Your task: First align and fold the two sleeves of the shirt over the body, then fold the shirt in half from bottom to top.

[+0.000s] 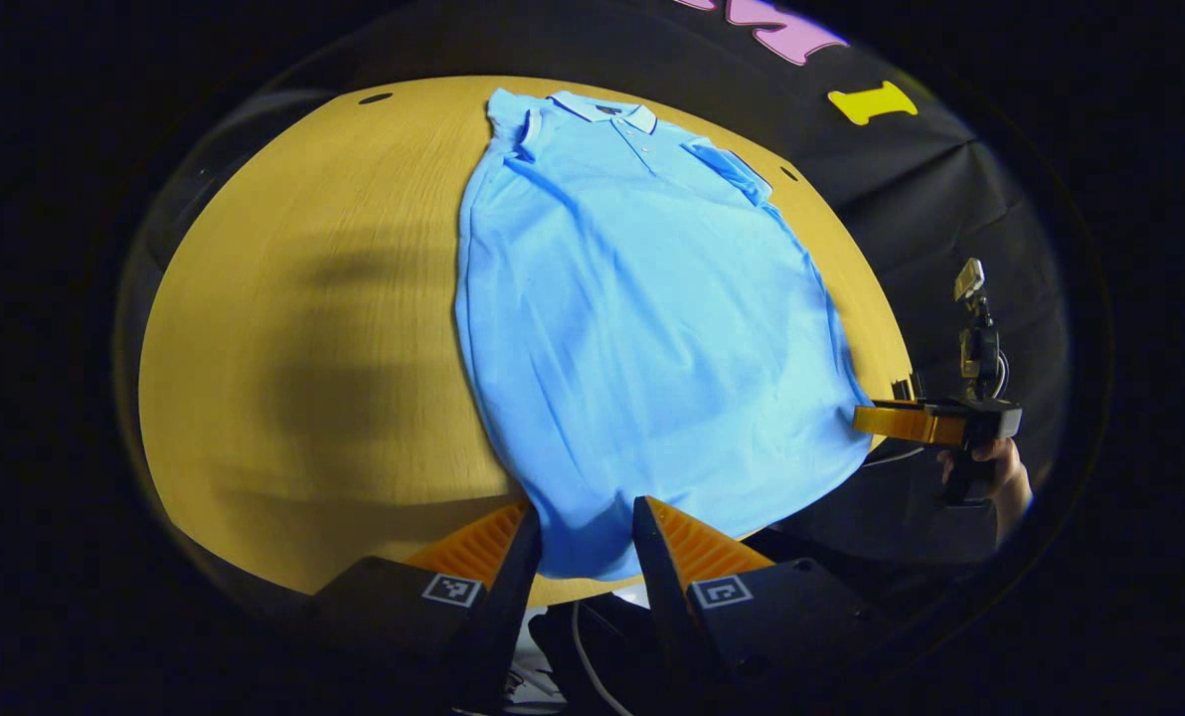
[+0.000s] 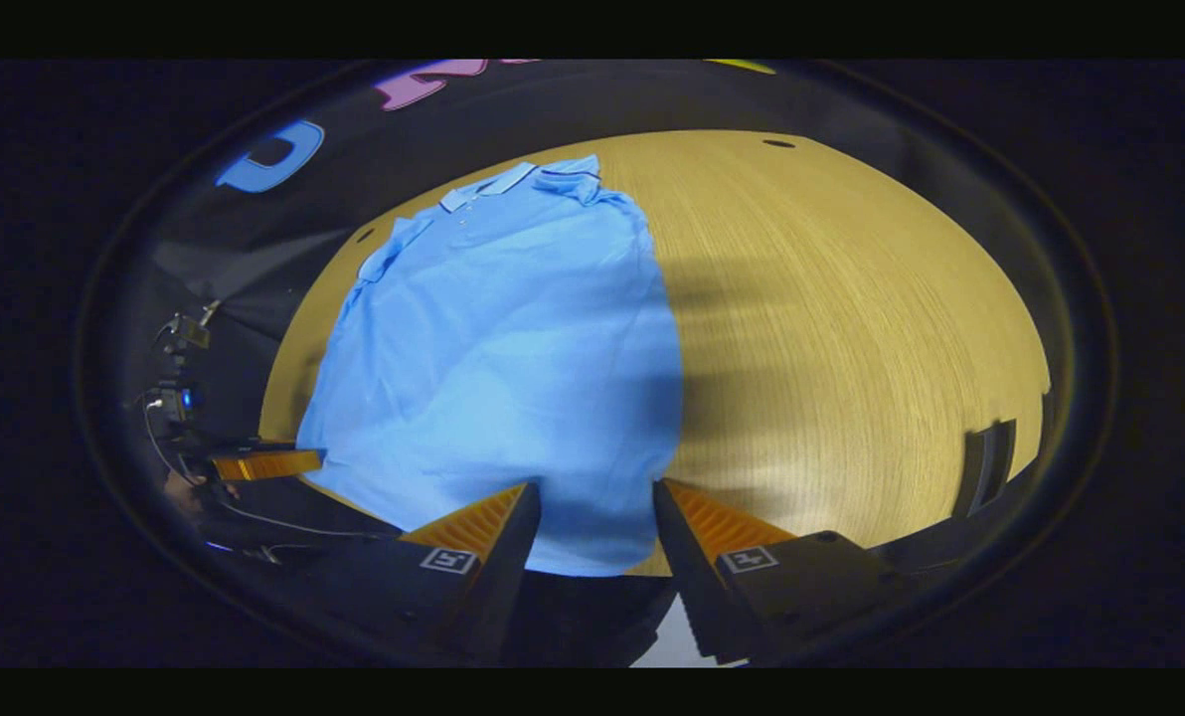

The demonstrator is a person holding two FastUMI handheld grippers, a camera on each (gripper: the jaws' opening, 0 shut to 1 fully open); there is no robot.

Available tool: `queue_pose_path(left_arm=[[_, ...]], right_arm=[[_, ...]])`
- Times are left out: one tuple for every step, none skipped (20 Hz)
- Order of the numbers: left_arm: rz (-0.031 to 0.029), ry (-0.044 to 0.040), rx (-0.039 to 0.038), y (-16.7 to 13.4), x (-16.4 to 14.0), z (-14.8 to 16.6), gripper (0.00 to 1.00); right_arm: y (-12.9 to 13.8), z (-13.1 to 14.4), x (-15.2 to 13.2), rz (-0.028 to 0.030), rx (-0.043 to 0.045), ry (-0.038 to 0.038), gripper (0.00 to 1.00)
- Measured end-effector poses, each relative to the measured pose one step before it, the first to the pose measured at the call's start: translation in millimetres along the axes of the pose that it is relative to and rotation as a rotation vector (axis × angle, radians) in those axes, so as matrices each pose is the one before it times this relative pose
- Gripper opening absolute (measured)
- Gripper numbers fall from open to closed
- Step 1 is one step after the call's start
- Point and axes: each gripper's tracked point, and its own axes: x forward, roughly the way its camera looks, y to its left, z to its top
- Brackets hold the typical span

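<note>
Inspection of the left gripper view: one blue shirt (image 1: 632, 328) lay flat on one wooden table (image 1: 304, 328), collar at the upper centre of the frame, hem at the bottom centre. Both sleeves appeared already folded in over the body, one at each shoulder. My left gripper (image 1: 586, 542) stood at the bottom of the frame, fingers spread, the hem corner lying between them; I could not tell whether either finger touched the cloth. My right gripper (image 1: 896, 418) was at the right edge, held in one hand (image 1: 995, 477), level with the other hem corner; its finger state was not readable there.

Right gripper view: the same shirt (image 2: 493, 378) filled the centre left, collar at the upper left. My right gripper (image 2: 588, 527) sat at the bottom, fingers spread, the hem between them and not pinched. The left gripper (image 2: 264, 462) was at the left edge, beside the hem.

Judgement: the bottom-to-top fold was the step in hand. To do it well, both corners should be pinched through all layers, lifted together and evenly, and carried to the collar without dragging the sleeves loose.
</note>
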Motion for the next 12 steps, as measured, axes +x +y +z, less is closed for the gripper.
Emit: queue_pose_path(left_arm=[[0.00237,-0.00749,-0.0072,1.56,1.71,0.63,0.61],[-0.00153,-0.00508,-0.00804,0.79,1.26,0.9,0.59],[-0.01076,-0.00484,-0.01667,-0.32,2.01,0.29,0.49],[-0.01347,-0.00788,-0.0278,-0.42,1.87,1.77,0.42],[-0.02144,-0.00547,-0.03366,-0.94,0.59,1.06,0.27],[-0.0209,-0.03014,-0.02843,-1.99,-0.58,6.98,0.2],[0.01604,-0.01807,0.00525,5.68,-0.88,2.07,0.12],[0.01386,-0.01462,0.02311,3.84,-1.65,5.07,0.08],[-0.00069,-0.01148,0.02137,-0.59,-2.68,2.24,0.07],[-0.00465,-0.0211,0.01486,-2.16,-5.27,6.65,0.06],[0.0022,-0.02981,0.01797,1.0,-3.62,9.98,0.06],[-0.00016,-0.02471,0.01931,-0.34,-5.02,10.3,0.06]], right_arm=[[-10.27,0.95,3.67,-0.04028,0.01181,0.01044,0.68],[-4.09,0.38,-0.96,-0.01092,0.00705,0.01037,0.55],[-0.23,3.4,-1.37,0.00963,0.02237,-0.00006,0.13],[1.08,-1.46,2.48,0.01326,0.01505,0.01003,0.1],[-1.75,3.28,-1.33,0.00466,0.01124,-0.01117,0.12],[-0.01,0.36,3.37,0.00528,0.01606,-0.00311,0.05],[2.25,2.06,0.6,0.01265,0.00938,-0.00512,0.0],[1.76,1.3,-0.95,0.01671,0.0028,-0.0083,0.0],[0.95,1.4,0.14,0.01336,0.00017,-0.00774,0.05],[5.0,1.06,-1.64,0.02378,0.00543,-0.00362,0.0],[9.6,6.06,-3.38,0.03932,0.00508,-0.01866,0.05],[10.51,6.98,-4.0,0.03598,-0.00218,-0.02494,0.05]])
